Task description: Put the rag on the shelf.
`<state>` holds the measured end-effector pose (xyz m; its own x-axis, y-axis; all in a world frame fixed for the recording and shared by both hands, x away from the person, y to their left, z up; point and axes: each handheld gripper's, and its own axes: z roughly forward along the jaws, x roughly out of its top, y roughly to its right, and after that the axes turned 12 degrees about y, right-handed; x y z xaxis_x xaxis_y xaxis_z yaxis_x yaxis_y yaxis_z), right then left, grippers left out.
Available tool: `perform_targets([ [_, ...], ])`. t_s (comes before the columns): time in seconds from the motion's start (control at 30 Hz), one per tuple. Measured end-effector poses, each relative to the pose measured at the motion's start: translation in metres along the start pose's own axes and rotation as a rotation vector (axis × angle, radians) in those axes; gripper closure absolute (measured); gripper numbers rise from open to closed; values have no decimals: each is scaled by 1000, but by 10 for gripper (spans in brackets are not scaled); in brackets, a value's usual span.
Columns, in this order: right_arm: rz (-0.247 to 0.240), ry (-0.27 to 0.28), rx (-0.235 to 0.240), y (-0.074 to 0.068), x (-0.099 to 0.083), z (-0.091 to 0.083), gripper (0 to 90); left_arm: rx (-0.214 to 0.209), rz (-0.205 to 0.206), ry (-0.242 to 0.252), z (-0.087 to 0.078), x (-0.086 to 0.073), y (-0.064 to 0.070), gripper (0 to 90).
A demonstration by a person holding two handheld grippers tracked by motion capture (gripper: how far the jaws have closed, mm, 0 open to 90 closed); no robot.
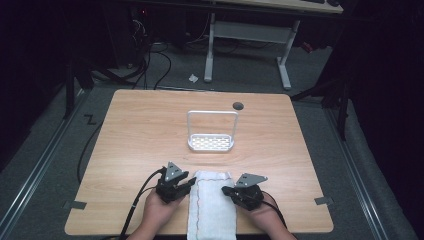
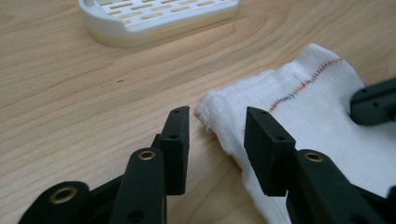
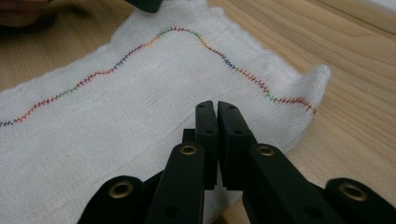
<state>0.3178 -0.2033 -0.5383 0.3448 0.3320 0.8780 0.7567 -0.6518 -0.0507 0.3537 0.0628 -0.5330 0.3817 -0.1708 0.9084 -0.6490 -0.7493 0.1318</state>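
Note:
A white cloth (image 1: 212, 205) with a multicoloured stitched line lies flat at the table's near edge, between my two grippers. My left gripper (image 1: 190, 183) is at the cloth's far left corner. In the left gripper view it (image 2: 218, 114) is open, and the corner of the cloth (image 2: 308, 107) lies in the gap between the jaws. My right gripper (image 1: 225, 190) rests at the cloth's right side. In the right gripper view it (image 3: 216, 106) is shut above the cloth (image 3: 140, 107), with only a thin dark slit between its jaws.
A white slotted tray (image 1: 211, 143) with a tall wire handle stands at the middle of the wooden table (image 1: 140, 130), also seen as the tray (image 2: 159, 18) ahead of the left gripper. A dark round hole (image 1: 238, 106) sits near the far edge. Desk legs and cables lie beyond.

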Motion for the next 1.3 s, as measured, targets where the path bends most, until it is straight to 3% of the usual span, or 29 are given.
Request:
perform_targets([
  [0.03,0,-1,1,0,0,0,863,11,9,-29,10,3,0,616],
  [0.13,-5,-3,0,-1,1,0,863,13,13,-44,19,4,1,616],
  [0.33,-2,-2,4,0,0,0,846,16,9,-42,24,2,1,655],
  [0.4,6,-3,12,0,0,0,809,12,5,-42,24,2,2,719],
  [0.43,20,-7,30,1,2,0,749,8,-5,-42,25,2,2,730],
  [0.57,7,2,20,1,4,-3,725,7,-23,-39,26,2,1,756],
  [0.67,41,37,-17,7,6,-7,718,5,-28,-40,26,2,0,757],
  [0.8,106,87,-136,20,11,-10,700,5,-24,-40,26,2,1,767],
  [0.97,151,63,-224,29,13,0,697,-2,-40,-39,26,2,0,768],
  [1.07,187,31,-200,33,14,7,704,-8,-52,-40,26,2,-2,768],
  [1.2,161,13,-206,29,14,14,723,-11,-53,-40,26,2,-2,766],
  [1.3,172,0,-211,28,13,19,735,-18,-61,-39,25,2,-3,744],
])
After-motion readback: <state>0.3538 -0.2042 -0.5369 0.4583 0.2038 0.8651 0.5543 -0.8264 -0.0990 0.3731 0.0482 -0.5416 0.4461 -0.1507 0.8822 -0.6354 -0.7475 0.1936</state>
